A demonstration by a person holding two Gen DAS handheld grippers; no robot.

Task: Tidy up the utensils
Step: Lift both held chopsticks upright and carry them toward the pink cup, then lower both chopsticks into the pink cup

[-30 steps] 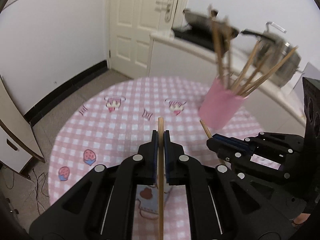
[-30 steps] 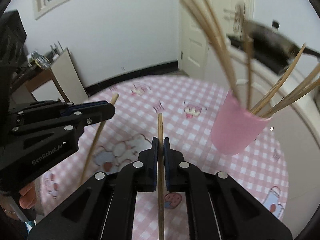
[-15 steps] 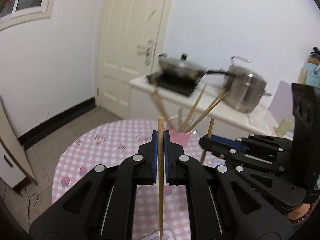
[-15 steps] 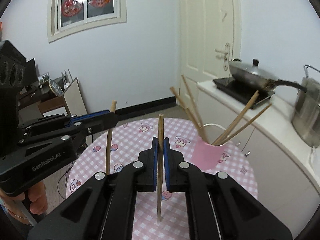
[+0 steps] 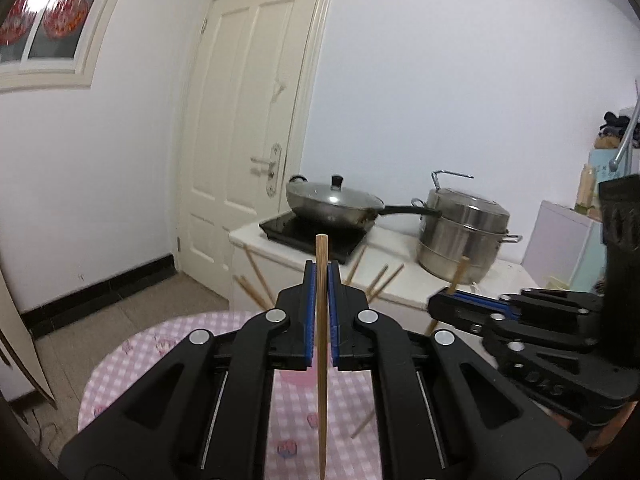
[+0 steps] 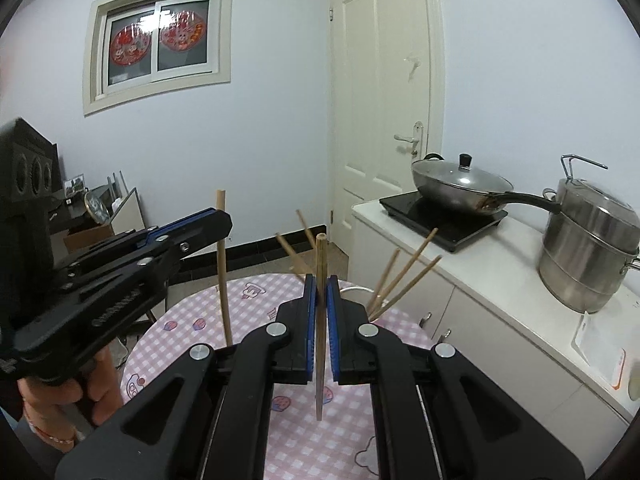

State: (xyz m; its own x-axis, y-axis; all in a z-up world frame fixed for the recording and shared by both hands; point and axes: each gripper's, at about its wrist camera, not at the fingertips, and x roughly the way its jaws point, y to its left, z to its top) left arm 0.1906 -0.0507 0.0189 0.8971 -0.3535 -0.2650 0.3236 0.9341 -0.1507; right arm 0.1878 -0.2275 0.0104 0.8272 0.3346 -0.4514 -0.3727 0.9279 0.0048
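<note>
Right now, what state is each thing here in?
Left hand-held gripper: shut on a chopstick, upright.
Right hand-held gripper: shut on another chopstick, upright.
Pink cup: mostly hidden, several chopsticks leaning in it.
Wok: lid on.
Door: closed.

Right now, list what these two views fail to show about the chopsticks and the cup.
- Pink cup: left wrist view, nearly all behind the left claw; right wrist view, hidden by the right claw.
- Loose chopsticks: lower ends hidden by the claws in both views; count uncertain.
- Left claw's chopstick: bottom tip at the frame's edge.
- Right claw's chopstick: left wrist view, middle covered by that claw.
</note>
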